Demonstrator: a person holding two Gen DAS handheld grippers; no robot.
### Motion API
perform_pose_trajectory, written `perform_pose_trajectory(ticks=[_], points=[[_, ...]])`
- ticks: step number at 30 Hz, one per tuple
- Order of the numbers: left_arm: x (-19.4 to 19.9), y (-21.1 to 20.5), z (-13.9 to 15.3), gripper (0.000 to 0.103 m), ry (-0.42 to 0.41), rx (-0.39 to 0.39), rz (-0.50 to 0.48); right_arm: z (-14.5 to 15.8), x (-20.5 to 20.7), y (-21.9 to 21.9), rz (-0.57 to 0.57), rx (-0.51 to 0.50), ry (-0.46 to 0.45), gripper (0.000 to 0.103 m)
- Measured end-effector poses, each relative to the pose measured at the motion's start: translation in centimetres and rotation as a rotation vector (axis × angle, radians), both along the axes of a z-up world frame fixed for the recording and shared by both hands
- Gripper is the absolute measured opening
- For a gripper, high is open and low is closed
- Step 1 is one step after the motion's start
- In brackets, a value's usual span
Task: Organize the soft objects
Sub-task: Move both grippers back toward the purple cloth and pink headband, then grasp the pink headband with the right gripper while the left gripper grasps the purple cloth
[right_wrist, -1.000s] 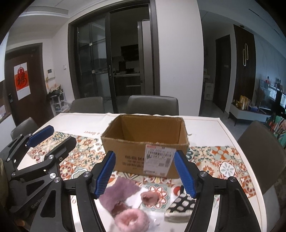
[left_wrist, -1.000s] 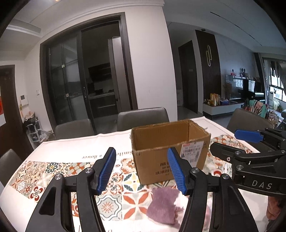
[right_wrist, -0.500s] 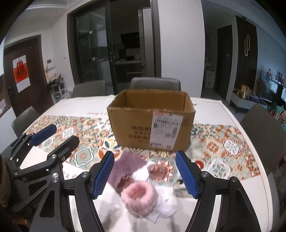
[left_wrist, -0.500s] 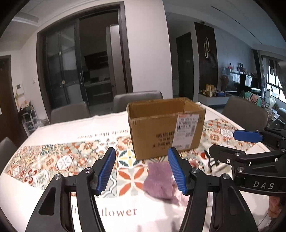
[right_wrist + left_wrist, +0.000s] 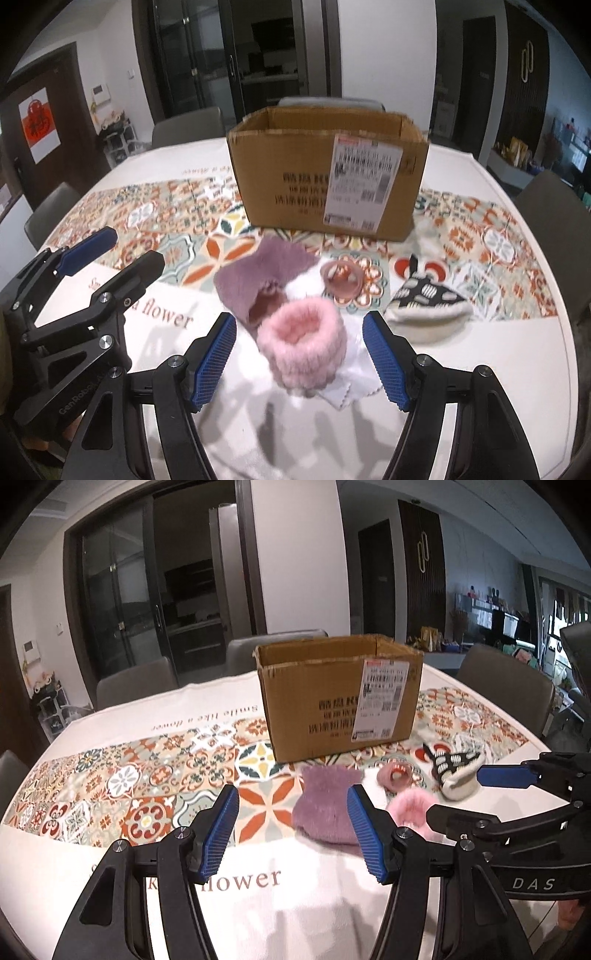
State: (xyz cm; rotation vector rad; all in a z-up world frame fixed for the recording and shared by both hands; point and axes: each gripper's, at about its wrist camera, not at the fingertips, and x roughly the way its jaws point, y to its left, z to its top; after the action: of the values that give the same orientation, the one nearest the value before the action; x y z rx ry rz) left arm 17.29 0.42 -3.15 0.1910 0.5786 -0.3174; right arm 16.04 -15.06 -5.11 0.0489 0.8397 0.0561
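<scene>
Box: your cardboard box point(image 5: 328, 177) stands open-topped mid-counter point(image 5: 480, 369), behind the soft things.
Soft things: purple cloth point(image 5: 325, 808), pink fluffy band point(image 5: 303, 347), small pink ring point(image 5: 341, 278) and spotted sock point(image 5: 428, 306) cluster near the counter's front edge.
Left gripper point(image 5: 291, 834): fingers apart, empty, purple cloth just beyond.
Right gripper point(image 5: 299, 365): fingers apart, empty, the band ahead between them.
Around: chairs point(image 5: 136, 686) ring the counter.

Each camera rides behind its own tongs, angled down across the desk point(image 5: 110, 867) toward the cardboard box point(image 5: 338, 698). The right view sits closer over the soft pile; both share the box, the purple cloth point(image 5: 258, 277) and the opposite tongs at the frame's edge.
</scene>
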Motion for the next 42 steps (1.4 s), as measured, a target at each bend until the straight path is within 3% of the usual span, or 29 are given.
perform_pose_trajectory(ticks=[19, 42], points=[[2.8, -0.4, -4.6, 0.061, 0.152, 0.021, -0.044, -5.5, 2.4, -0.7, -0.012, 0.044, 0.23, 0.072], [7.8, -2.5, -7.9, 0.063, 0.251, 0.01, -0.082, -6.9, 4.9, -1.5, -0.031, 0.03, 0.198, 0.071]])
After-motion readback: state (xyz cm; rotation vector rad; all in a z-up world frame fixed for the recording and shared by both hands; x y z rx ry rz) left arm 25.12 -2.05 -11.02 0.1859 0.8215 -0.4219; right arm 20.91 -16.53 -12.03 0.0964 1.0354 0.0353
